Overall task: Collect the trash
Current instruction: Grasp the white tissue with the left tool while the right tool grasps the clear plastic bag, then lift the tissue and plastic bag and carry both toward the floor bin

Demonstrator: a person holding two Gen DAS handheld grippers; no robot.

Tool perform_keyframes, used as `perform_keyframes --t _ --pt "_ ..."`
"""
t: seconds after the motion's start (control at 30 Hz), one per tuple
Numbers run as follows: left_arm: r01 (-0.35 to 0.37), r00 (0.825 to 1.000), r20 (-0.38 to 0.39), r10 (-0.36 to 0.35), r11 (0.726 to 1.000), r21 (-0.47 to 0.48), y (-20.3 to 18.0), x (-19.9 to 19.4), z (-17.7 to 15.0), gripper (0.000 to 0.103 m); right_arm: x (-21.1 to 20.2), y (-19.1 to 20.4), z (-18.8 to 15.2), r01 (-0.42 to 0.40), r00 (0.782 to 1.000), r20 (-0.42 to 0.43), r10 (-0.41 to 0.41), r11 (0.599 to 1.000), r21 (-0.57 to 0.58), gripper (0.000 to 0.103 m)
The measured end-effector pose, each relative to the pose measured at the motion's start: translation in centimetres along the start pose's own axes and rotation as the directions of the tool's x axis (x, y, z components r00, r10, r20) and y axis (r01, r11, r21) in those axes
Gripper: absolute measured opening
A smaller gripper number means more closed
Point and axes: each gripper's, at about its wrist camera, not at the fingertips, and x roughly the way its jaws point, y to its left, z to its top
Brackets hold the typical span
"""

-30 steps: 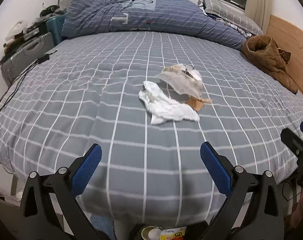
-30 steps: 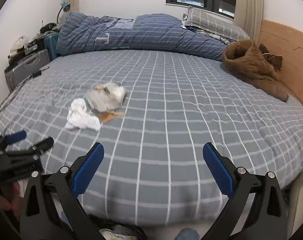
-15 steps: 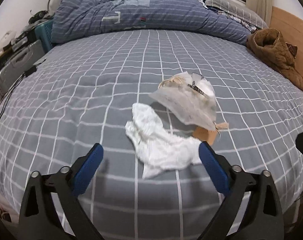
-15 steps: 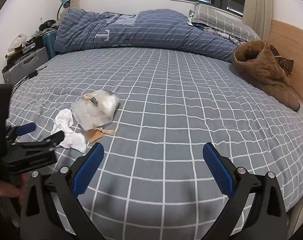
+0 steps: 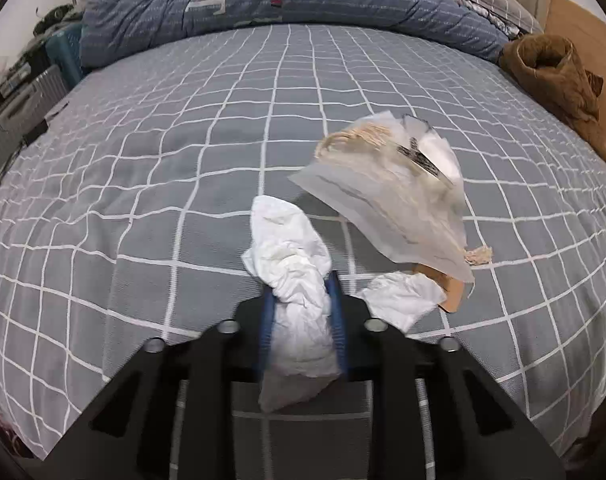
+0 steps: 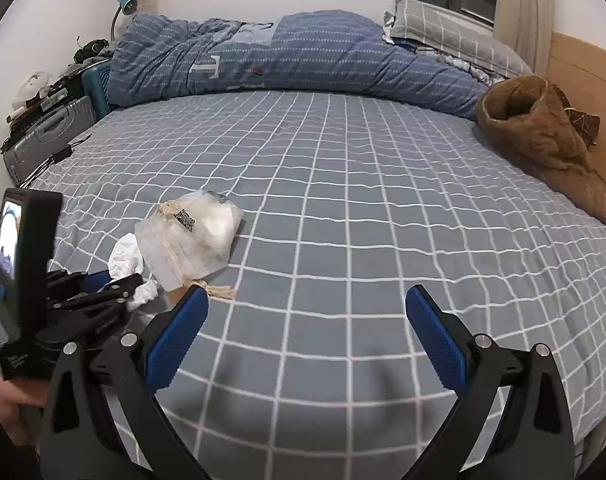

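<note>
Left tongs (image 5: 301,304) have just snapped closed on the crumpled white tissue (image 5: 291,264) on the bed (image 5: 143,160), so first trash is gripped, ready to lift; right tongs (image 6: 307,320) hang wide open, empty, near the plastic bag (image 6: 195,236).

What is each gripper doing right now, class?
Left gripper: jaws just closed, clamped on the white tissue.
Right gripper: open, holding nothing.
</note>
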Motion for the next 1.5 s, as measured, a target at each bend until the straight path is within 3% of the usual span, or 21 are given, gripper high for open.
perform_keyframes --t 0.1,0.53,0.8,0.87,0.93,1.07,1.17,1.5 --pt "0.030 1.000 0.003 -0.030 0.999 -0.022 1.4 -0.5 0.4 0.013 1.1 1.5 0.7 -0.009 1.000 0.000 0.009 1.000 -0.021 0.095" --pt "-0.028 0.997 0.071 0.035 0.994 -0.103 9.1 -3.2 0.5 0.013 6.8 8.2 4.4 -0.087 0.996 -0.023 0.086 0.993 -0.074 0.095" --pt "-0.023 0.996 0.076 0.034 0.990 -0.139 10.4 -3.3 0.7 0.013 10.3 9.4 4.8 -0.117 0.990 -0.083 0.112 0.991 -0.058 0.094" --pt "-0.024 0.997 0.076 0.034 0.990 -0.138 10.2 -3.3 0.7 0.013 11.2 9.8 4.7 -0.128 0.986 -0.120 0.120 0.989 -0.067 0.081" --pt "-0.024 0.996 0.077 0.035 0.990 -0.138 10.1 -3.2 0.8 0.013 11.9 10.2 4.4 -0.118 0.984 -0.143 0.106 0.990 -0.083 0.076" --pt "-0.030 0.996 0.075 0.041 0.989 -0.145 10.1 -3.1 0.7 0.013 12.0 10.3 4.0 -0.100 0.986 -0.146 0.085 0.990 -0.104 0.052" --pt "-0.030 0.996 0.076 0.041 0.990 -0.141 9.8 -3.1 0.7 0.013 11.6 10.0 4.1 -0.106 0.986 -0.136 0.092 0.989 -0.098 0.040" --pt "-0.015 0.995 0.091 0.027 0.991 -0.132 9.4 -3.6 0.8 0.013 8.1 10.2 4.4 -0.119 0.991 -0.069 0.113 0.988 -0.096 0.034"
